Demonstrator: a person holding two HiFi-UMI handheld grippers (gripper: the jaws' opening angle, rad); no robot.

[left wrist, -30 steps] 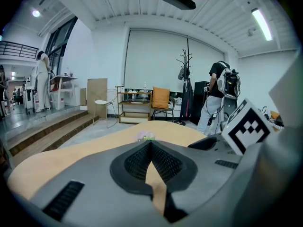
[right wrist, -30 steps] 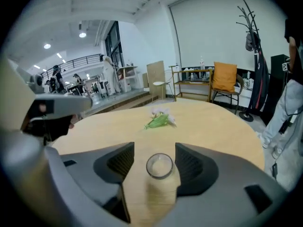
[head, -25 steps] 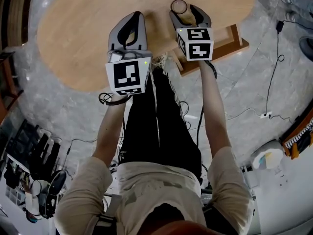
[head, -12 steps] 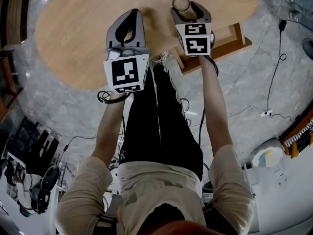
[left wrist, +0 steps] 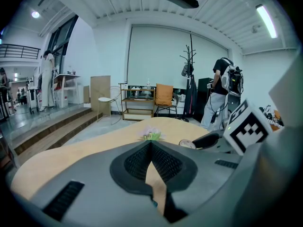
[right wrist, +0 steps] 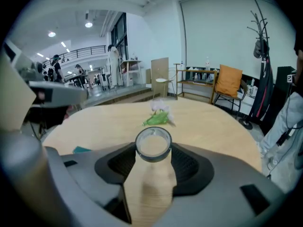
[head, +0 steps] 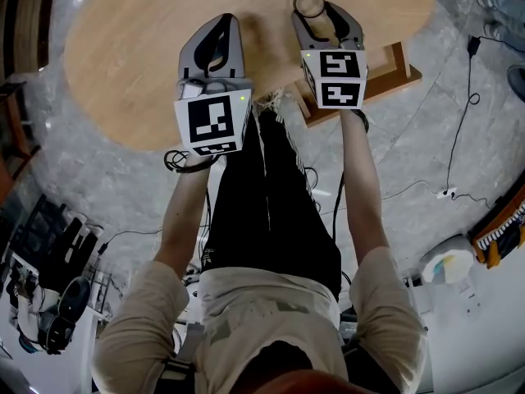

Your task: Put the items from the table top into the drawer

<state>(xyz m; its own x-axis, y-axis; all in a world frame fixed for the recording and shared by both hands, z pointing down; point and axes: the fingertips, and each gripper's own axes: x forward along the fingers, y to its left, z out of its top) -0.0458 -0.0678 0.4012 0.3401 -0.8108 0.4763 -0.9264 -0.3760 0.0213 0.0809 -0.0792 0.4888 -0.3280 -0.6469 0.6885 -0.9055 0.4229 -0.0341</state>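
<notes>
A clear glass jar [right wrist: 153, 144] stands between the jaws of my right gripper [head: 326, 11], over the far part of the round wooden table [head: 123, 56]. The jaws are closing and both pads [right wrist: 187, 164] lie against the jar's sides. In the head view the jar [head: 310, 3] shows at the gripper's tip. My left gripper [head: 223, 20] hovers beside it to the left, shut, tips together with nothing between them [left wrist: 151, 142]. An open wooden drawer [head: 385, 76] juts out at the table's near right edge, under my right hand.
A small green and pink flower sprig [right wrist: 158, 117] lies farther out on the table, also seen in the left gripper view [left wrist: 151, 135]. A teal scrap [right wrist: 81, 149] lies at the left. Cables trail over the grey floor [head: 459, 138].
My right gripper has shifted slightly up and right in the head view, and the jar has kept its place at its tip. The left gripper has stayed put.
</notes>
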